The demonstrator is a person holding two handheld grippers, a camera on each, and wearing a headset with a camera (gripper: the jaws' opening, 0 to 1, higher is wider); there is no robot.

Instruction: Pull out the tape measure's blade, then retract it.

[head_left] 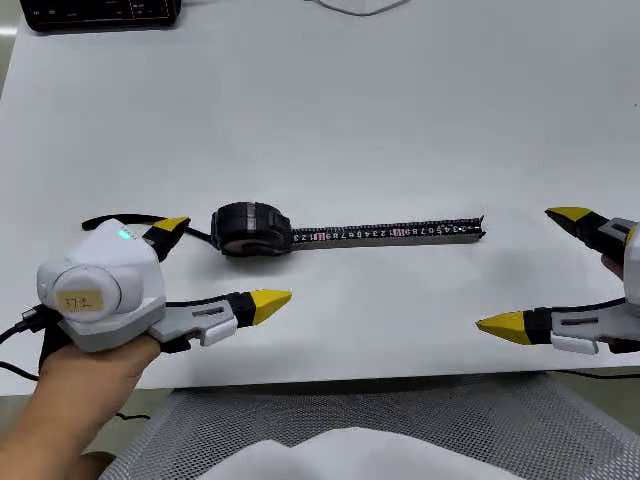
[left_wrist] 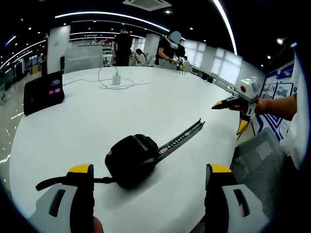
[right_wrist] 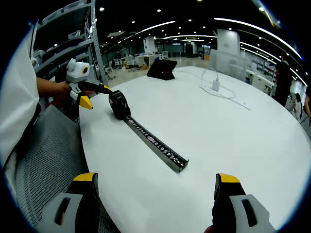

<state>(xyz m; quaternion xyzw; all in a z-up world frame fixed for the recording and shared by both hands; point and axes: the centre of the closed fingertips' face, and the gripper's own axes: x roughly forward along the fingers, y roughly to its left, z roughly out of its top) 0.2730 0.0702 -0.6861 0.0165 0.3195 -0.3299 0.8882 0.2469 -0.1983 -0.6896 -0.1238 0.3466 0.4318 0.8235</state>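
Left hand-held gripper (head_left: 224, 260) spread, right hand-held gripper (head_left: 530, 268) spread — tape measure (head_left: 250, 228), blade (head_left: 390, 232) out rightward.

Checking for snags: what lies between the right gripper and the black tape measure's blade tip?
Bare white table, from right gripper to blade tip, in the right gripper view.

my left gripper (head_left: 221, 262), gripped from behind by my left hand (head_left: 80, 370), points rightward with its yellow-tipped jaws spread wide; my right gripper (head_left: 534, 269) points leftward toward it, jaws likewise wide, the two well apart
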